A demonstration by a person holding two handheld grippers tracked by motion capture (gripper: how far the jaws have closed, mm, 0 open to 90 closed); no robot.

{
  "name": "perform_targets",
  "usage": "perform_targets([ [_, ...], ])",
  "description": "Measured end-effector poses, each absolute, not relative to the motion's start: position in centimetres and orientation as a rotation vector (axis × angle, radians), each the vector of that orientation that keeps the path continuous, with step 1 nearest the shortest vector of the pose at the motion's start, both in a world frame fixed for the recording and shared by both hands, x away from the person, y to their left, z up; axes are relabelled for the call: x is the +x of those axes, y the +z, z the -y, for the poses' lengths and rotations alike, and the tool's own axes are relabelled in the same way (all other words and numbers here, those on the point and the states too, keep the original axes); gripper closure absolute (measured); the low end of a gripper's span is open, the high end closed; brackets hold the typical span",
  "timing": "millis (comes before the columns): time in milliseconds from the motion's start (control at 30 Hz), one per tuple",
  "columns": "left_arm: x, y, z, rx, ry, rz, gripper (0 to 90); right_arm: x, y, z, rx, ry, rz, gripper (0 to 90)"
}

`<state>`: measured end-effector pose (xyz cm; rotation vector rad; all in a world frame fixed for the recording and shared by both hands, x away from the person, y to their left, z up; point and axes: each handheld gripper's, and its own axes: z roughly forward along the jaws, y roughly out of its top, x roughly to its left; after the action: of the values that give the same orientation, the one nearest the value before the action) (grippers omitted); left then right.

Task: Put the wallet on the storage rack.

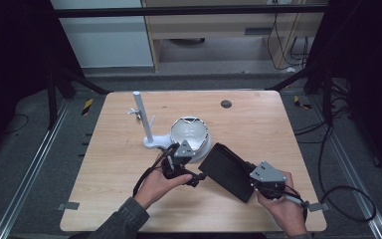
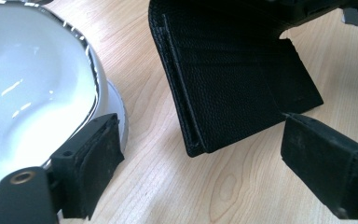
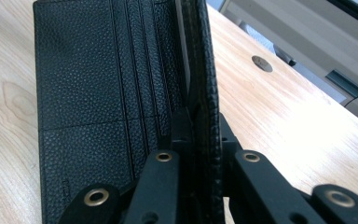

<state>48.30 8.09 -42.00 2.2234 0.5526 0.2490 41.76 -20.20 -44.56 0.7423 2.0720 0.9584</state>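
White bowl [image 1: 190, 134] and a stand [image 1: 148, 134] sat just behind the black wallet [image 1: 227, 172], opened. Right gripper [image 3: 198, 135] pinched one flap; left gripper [image 2: 200, 154] gaped, wallet untouched.

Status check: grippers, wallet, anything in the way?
Right gripper shut on wallet flap. Left gripper open, wallet corner between fingers, unpinched. Bowl close on left.
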Motion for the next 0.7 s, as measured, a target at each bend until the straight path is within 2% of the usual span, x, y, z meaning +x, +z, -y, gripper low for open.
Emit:
perform_targets([
  [700,49.3,-41.1,-7.3,2.237,0.223,-0.529,13.0,41.0,-43.1,20.8,0.696,1.164,-2.020,84.1],
])
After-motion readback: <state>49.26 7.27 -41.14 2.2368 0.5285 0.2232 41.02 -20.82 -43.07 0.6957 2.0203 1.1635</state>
